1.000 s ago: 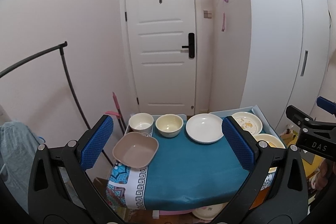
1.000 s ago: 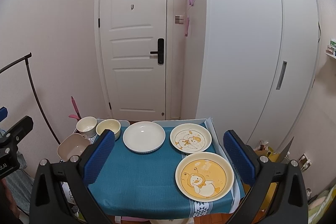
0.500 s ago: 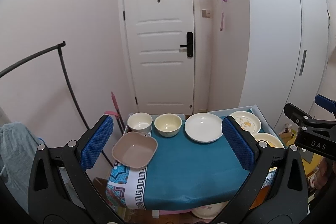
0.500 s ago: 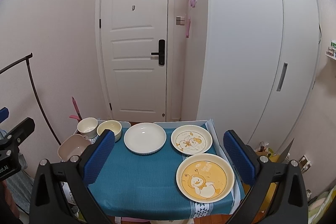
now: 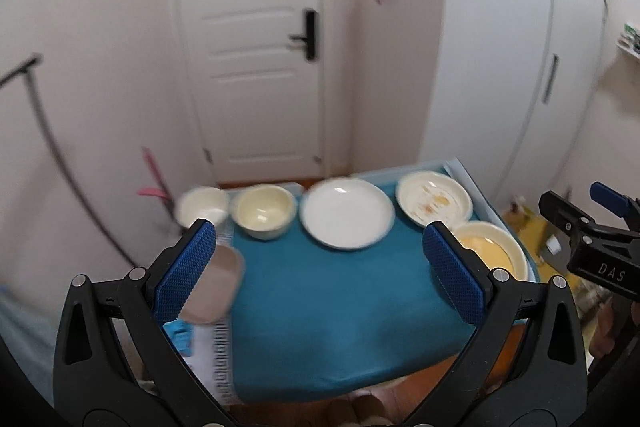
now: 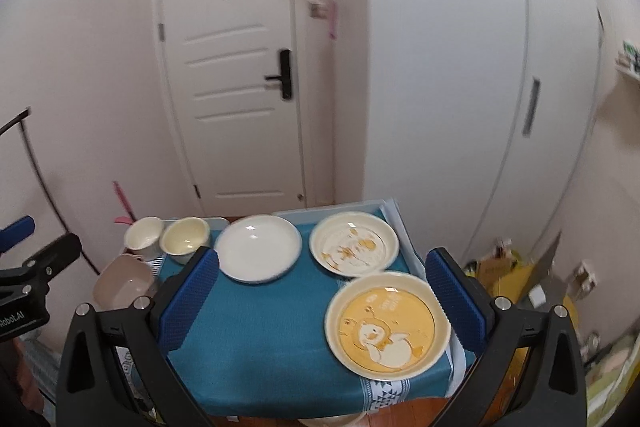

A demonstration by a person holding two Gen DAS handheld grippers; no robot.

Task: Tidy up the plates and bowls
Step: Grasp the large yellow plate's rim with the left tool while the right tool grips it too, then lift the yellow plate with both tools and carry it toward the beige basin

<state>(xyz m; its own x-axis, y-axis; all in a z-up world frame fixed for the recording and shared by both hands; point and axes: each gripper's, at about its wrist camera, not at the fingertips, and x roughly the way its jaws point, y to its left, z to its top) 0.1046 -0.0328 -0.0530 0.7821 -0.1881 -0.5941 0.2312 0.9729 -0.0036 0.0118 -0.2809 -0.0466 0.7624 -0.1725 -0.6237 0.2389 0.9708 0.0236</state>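
Both grippers hung short of the table (image 6: 280,359), nothing yet gripped; the left gripper (image 5: 320,267) stood wide open and empty, the right gripper (image 6: 324,295) likewise. Six dishes lay apart on the blue cloth: two bowls (image 6: 185,235) at the far left, a white plate (image 6: 258,247) mid-back, a cartoon plate (image 6: 354,243) beside it, a yellow plate (image 6: 386,323) at the near right corner, a tan dish (image 6: 122,281) overhanging the left edge. The likeliest mishap was a nudge tipping that tan dish off; thin plate rims might also slip from a shallow pinch, or clash when stacked.
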